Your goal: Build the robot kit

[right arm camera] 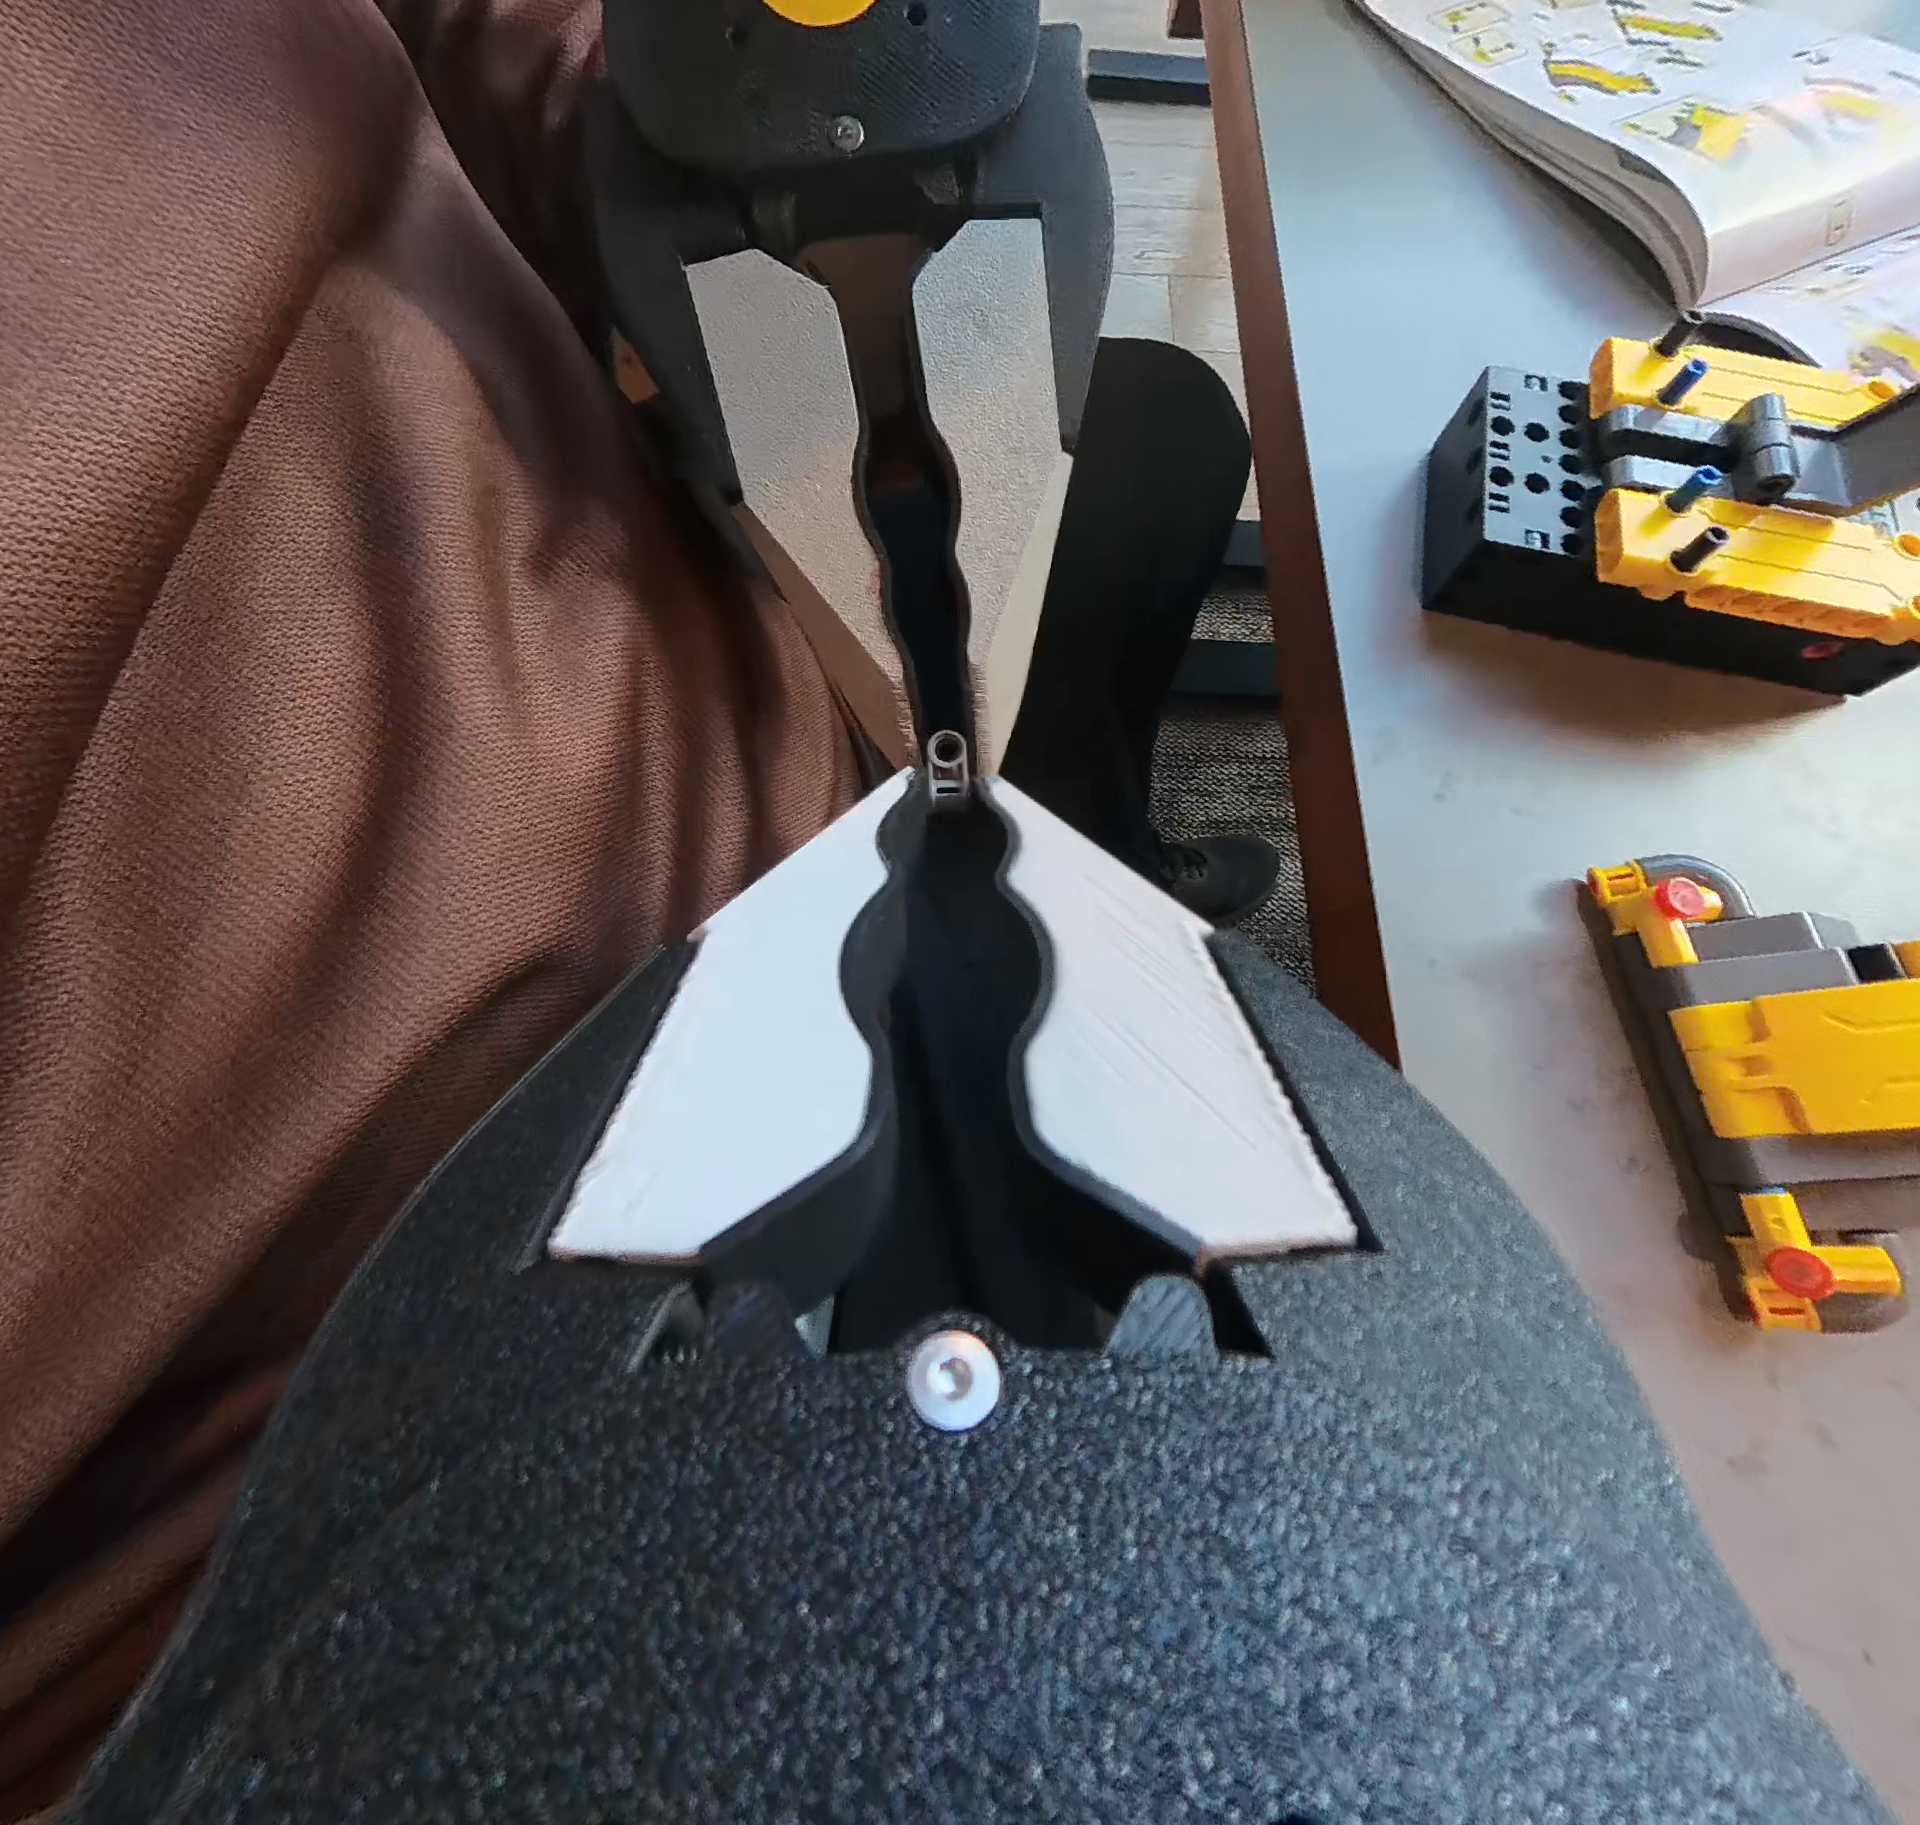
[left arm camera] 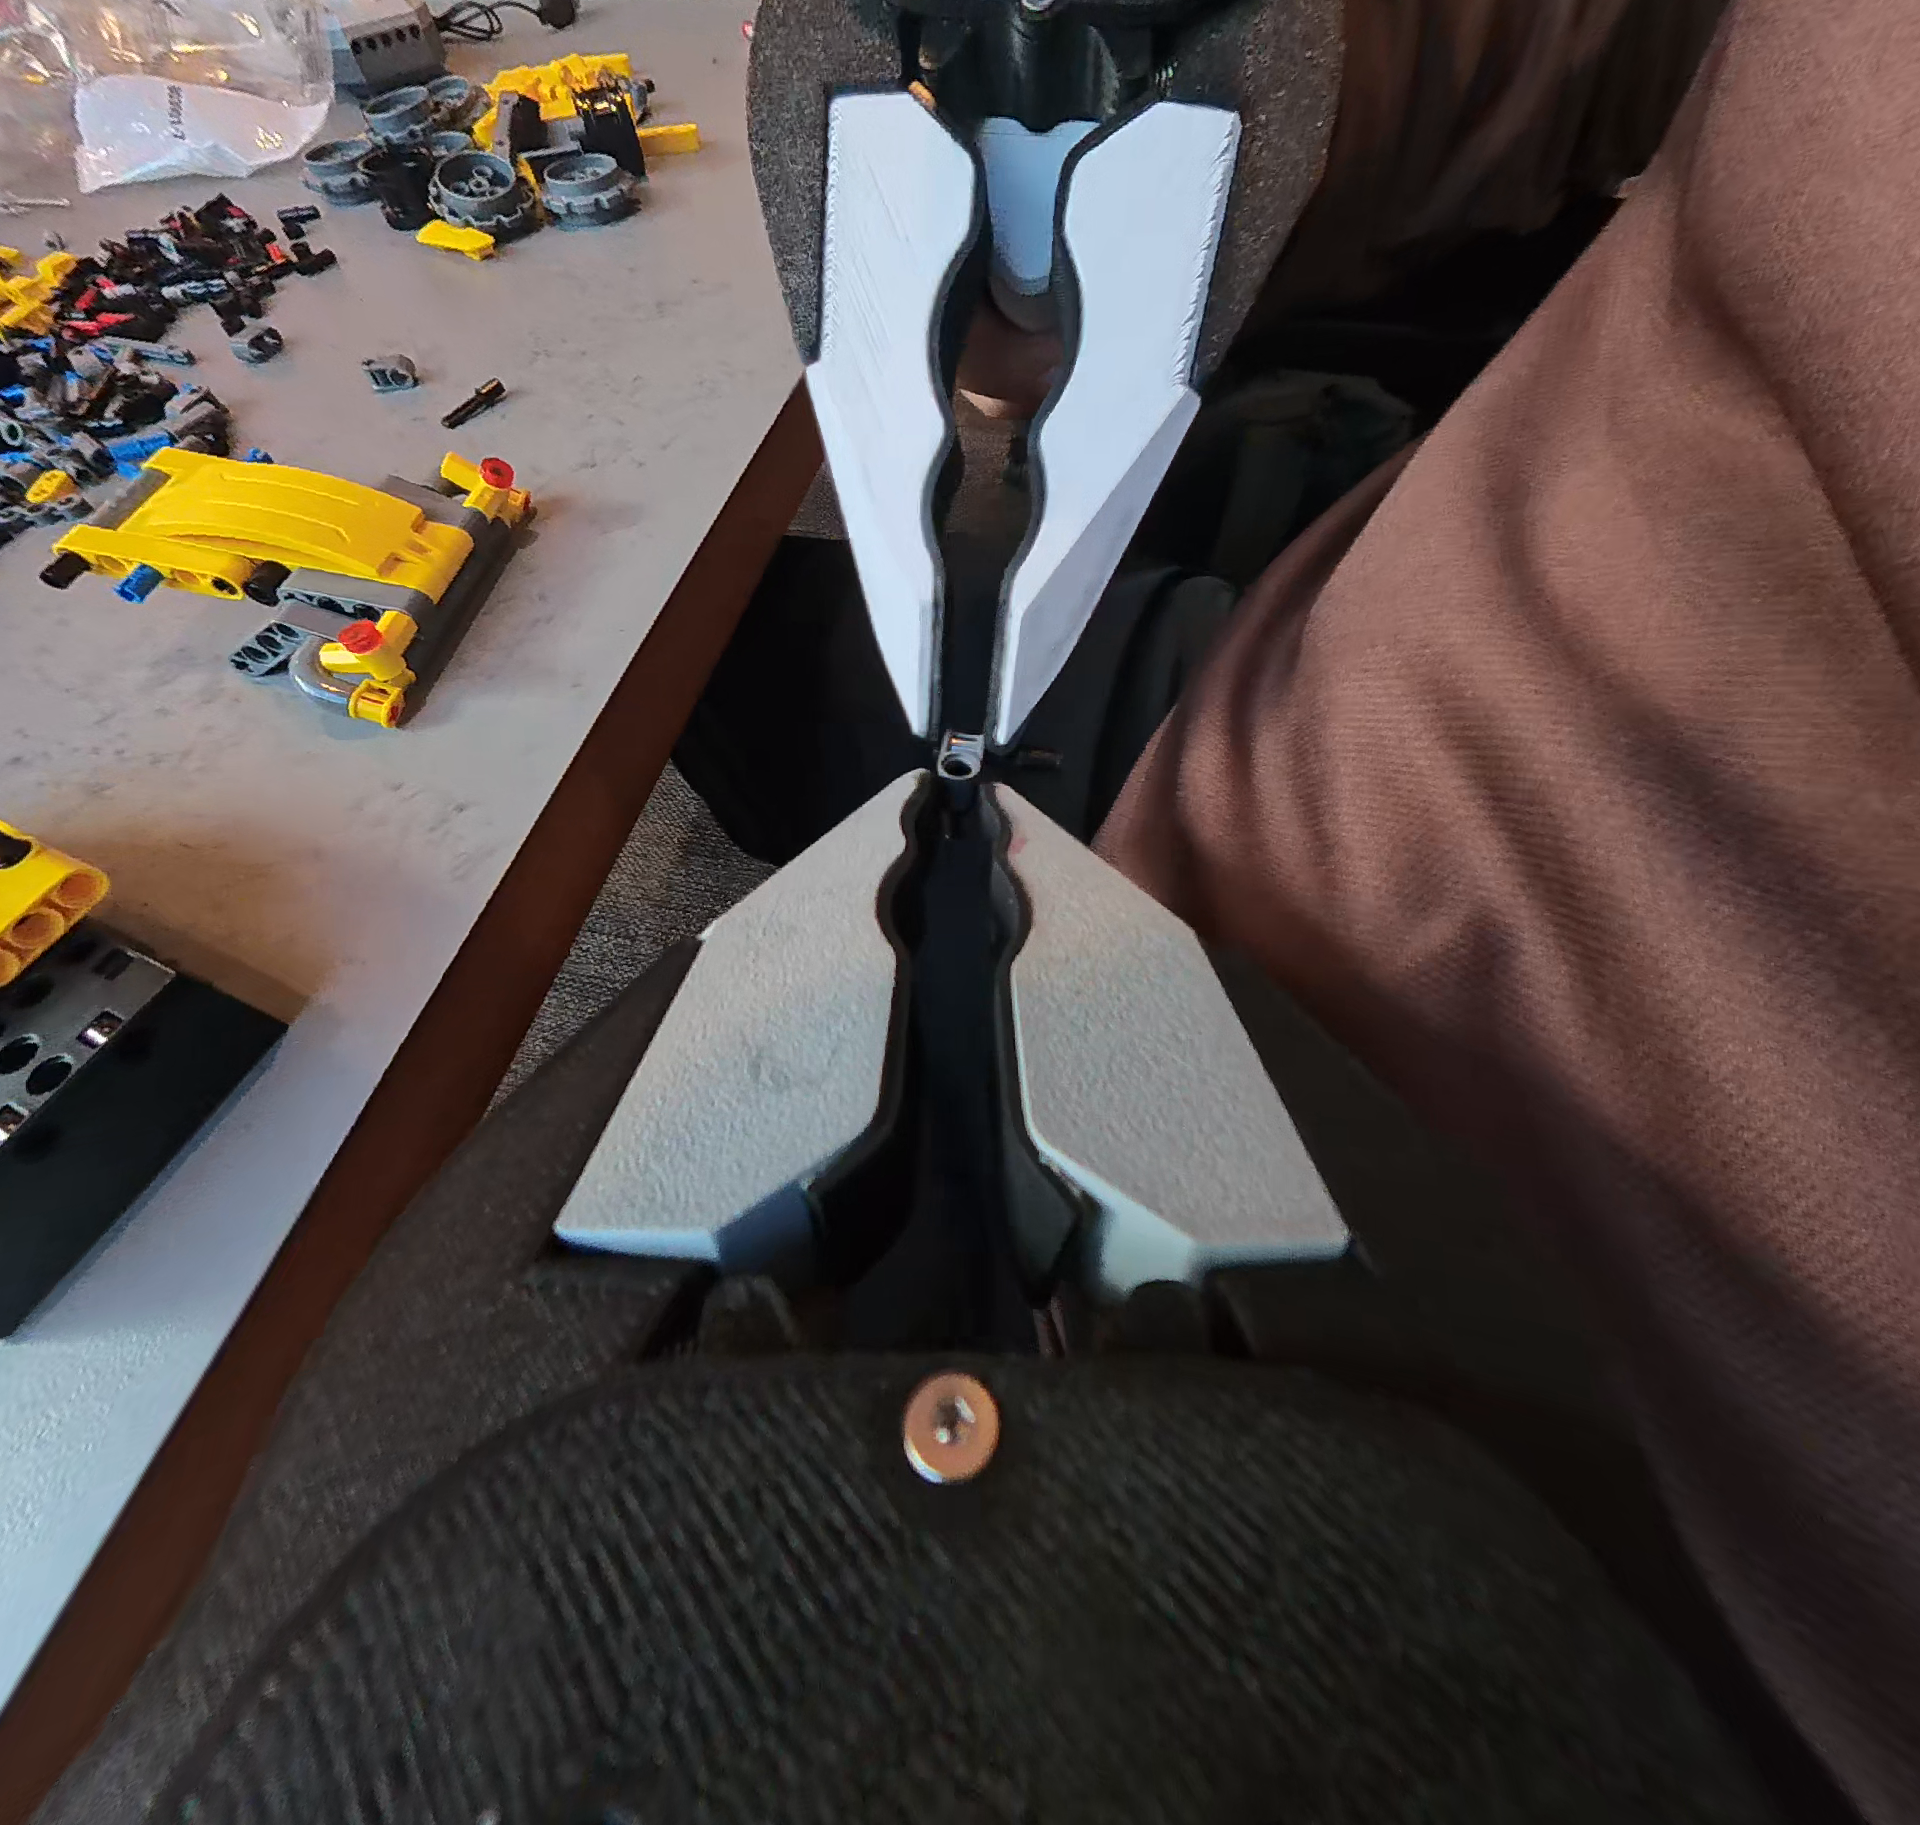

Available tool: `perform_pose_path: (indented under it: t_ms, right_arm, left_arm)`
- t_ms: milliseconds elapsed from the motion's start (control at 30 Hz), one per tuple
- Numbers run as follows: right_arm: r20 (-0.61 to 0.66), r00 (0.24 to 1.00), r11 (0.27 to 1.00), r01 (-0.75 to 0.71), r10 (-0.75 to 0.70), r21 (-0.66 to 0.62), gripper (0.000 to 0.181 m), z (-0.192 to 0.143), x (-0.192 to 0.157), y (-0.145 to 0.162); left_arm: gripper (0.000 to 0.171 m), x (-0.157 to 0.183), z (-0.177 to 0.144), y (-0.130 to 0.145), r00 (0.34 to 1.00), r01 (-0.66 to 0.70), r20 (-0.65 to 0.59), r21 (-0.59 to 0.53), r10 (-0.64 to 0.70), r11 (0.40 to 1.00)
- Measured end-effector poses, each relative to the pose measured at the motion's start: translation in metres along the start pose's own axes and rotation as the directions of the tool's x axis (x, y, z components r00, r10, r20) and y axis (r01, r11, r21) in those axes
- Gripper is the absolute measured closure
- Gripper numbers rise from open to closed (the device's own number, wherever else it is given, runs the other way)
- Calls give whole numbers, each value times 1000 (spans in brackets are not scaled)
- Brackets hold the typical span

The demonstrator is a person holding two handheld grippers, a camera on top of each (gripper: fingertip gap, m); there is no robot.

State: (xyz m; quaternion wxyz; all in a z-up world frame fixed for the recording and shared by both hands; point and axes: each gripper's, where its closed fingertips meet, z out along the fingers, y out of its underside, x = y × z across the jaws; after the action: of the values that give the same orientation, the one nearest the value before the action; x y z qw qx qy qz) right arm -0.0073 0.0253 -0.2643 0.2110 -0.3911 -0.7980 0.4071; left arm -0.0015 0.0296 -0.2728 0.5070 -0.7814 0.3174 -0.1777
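My two grippers meet tip to tip in the air beside the table, over a person's lap. My right gripper is shut on a small grey connector with a round hole at its end. My left gripper is shut on what looks like a thin black pin, mostly hidden between its tips. The pin's end meets the grey connector. In the left wrist view the right gripper comes down from the top. In the right wrist view the left gripper comes down from the top, with a yellow smiley sticker on its body.
A person's brown garment lies close beside both grippers. The white table has a brown edge and carries a yellow-grey assembly, a black block with yellow beams, loose small pieces, grey wheel hubs, plastic bags and an open booklet. Left and right tips are no more than a few centimetres apart.
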Motion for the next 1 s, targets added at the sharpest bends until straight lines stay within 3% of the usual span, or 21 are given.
perform_pose_path:
  t_ms: [533, 767, 1000]
  right_arm:
    - [102, 986, 990, -134, 130, 34, 175, 0, -3, -2]
    - [28, 1000, 996, -12, 9, 90, 178, -2, -3, -9]
    - [115, 992, 996, 35, -44, 85, 181, -2, -15, -8]
  left_arm:
    - [166, 1, -3, -3, 996, -82, 22, 11, 82, 997]
    - [166, 0, -5, -7, 998, -52, 37, 40, 51, 998]
    - [167, 11, -1, -3, 999, -45, -5, 27, 45, 999]
